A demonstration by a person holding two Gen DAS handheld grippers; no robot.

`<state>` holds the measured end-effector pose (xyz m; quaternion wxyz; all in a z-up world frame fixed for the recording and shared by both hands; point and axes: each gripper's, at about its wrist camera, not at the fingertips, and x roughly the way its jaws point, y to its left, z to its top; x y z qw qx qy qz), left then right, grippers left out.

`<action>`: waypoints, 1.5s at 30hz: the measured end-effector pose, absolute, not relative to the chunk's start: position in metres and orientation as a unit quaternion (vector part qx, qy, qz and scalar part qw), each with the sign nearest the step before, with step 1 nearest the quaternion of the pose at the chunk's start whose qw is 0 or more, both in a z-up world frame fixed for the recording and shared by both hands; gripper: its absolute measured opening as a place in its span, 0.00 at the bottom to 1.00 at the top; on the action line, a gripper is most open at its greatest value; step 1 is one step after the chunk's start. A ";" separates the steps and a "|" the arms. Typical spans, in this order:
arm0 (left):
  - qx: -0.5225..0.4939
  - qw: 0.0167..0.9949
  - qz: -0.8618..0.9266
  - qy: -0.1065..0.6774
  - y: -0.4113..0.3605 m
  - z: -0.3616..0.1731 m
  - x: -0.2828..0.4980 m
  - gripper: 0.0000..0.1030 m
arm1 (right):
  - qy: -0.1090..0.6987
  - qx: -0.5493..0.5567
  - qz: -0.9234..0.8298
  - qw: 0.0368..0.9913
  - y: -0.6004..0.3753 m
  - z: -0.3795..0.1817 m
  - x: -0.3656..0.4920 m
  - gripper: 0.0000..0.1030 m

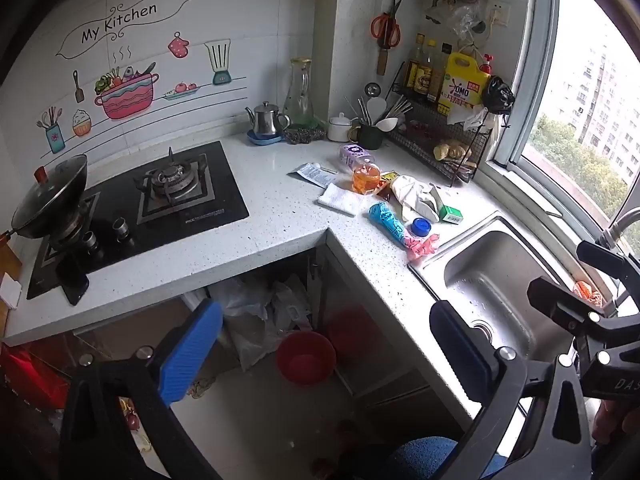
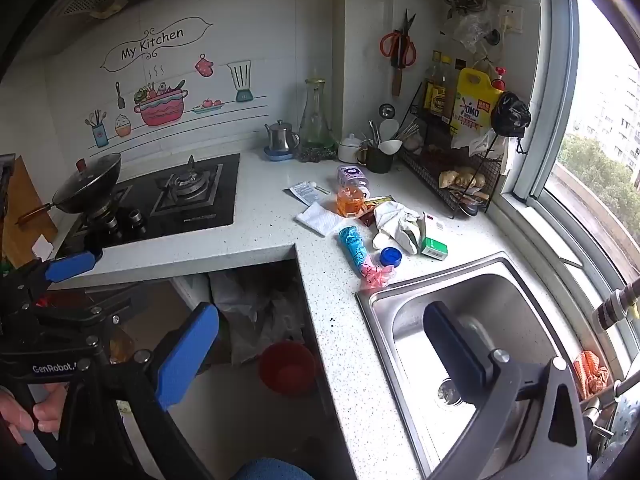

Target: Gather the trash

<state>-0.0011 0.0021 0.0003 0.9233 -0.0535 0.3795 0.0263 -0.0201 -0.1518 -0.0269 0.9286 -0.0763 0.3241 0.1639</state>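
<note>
Trash lies in a pile on the white counter (image 1: 280, 216) between stove and sink: a blue and pink wrapper (image 1: 394, 229), a blue cap (image 1: 421, 226), a green box (image 1: 450, 213), crumpled white paper (image 1: 412, 196), a white napkin (image 1: 342, 199), an orange cup (image 1: 366, 178) and a flat packet (image 1: 316, 174). The same pile shows in the right wrist view, with the wrapper (image 2: 358, 252) and green box (image 2: 434, 248). My left gripper (image 1: 324, 344) is open and empty, held well back from the counter. My right gripper (image 2: 320, 348) is open and empty, over the counter edge by the sink.
A gas stove (image 1: 160, 200) with a wok (image 1: 52, 200) is on the left. A steel sink (image 1: 488, 280) is on the right. A wire rack (image 1: 444, 136) with bottles stands by the window. A red bowl (image 1: 306, 356) and plastic bags (image 1: 264, 312) lie under the counter.
</note>
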 end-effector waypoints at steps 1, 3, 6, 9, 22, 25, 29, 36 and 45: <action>-0.058 0.924 0.028 0.377 0.004 0.001 -0.002 1.00 | 0.328 -0.079 0.163 0.927 -0.151 -0.027 -0.020 0.99; -0.057 0.929 0.024 0.365 0.000 -0.002 -0.011 1.00 | 0.328 -0.083 0.162 0.927 -0.151 -0.027 -0.021 0.99; -0.050 0.926 0.024 0.373 -0.005 -0.004 -0.013 1.00 | 0.326 -0.085 0.163 0.927 -0.152 -0.026 -0.023 0.99; -0.052 0.925 0.021 0.376 -0.004 -0.002 -0.013 1.00 | 0.322 -0.082 0.163 0.929 -0.156 -0.021 -0.024 0.99; -0.053 0.923 0.012 0.380 -0.002 -0.002 -0.026 1.00 | 0.327 -0.091 0.164 0.926 -0.149 -0.030 -0.044 0.99; -0.054 0.923 0.009 0.380 -0.001 -0.001 -0.027 1.00 | 0.327 -0.093 0.161 0.926 -0.150 -0.027 -0.044 0.99; -0.053 0.925 0.005 0.376 0.000 0.000 -0.028 1.00 | 0.327 -0.093 0.161 0.926 -0.151 -0.026 -0.044 0.99; -0.054 0.927 0.000 0.370 0.001 0.000 -0.030 1.00 | 0.323 -0.096 0.159 0.928 -0.150 -0.025 -0.046 0.99; -0.065 0.925 -0.008 0.375 0.003 -0.003 -0.030 1.00 | 0.320 -0.094 0.155 0.930 -0.149 -0.023 -0.049 0.99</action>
